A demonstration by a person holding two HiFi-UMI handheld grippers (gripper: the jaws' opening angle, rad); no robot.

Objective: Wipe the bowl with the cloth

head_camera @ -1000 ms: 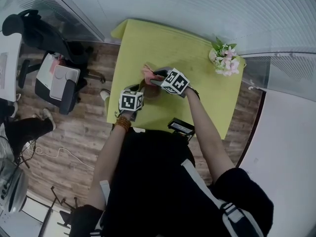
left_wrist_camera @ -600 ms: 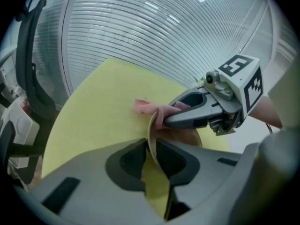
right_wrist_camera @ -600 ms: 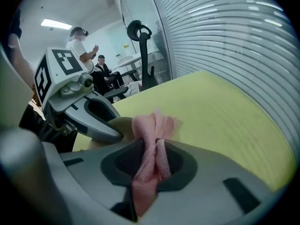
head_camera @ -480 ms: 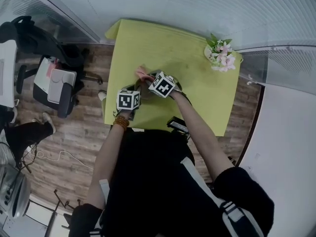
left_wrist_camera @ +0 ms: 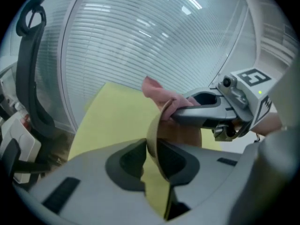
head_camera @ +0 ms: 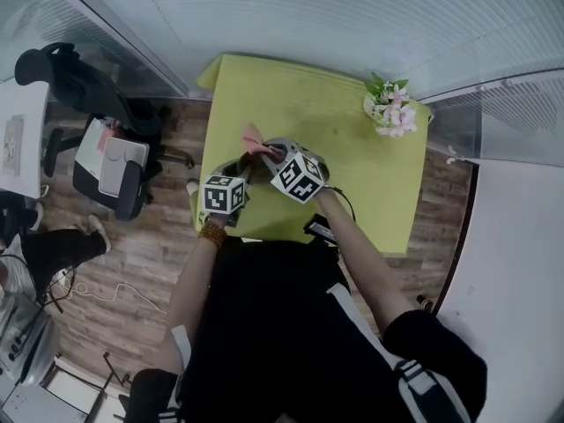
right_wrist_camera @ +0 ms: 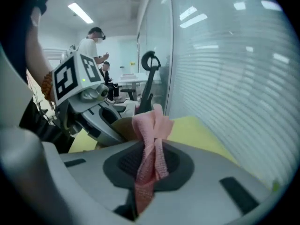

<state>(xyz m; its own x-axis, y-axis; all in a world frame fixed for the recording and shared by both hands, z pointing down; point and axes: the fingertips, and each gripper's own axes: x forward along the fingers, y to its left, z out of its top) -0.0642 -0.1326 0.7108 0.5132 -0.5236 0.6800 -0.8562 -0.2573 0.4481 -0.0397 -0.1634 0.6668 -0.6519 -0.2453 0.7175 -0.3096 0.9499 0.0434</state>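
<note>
Left tongs (left_wrist_camera: 151, 156) pinch bowl (left_wrist_camera: 185, 136) rim | right tongs (right_wrist_camera: 149, 168) just closed onto cloth (right_wrist_camera: 151, 125) | bowl mostly hidden in head view

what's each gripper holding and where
Each has just been closing. Left gripper grips the bowl by its rim; right gripper pinches the pink cloth at its bunched middle.

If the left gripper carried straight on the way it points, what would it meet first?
Likely the right gripper and its pink cloth, just past the bowl the left gripper holds; depth is unclear. Both grippers' jaws have just been closing.
</note>
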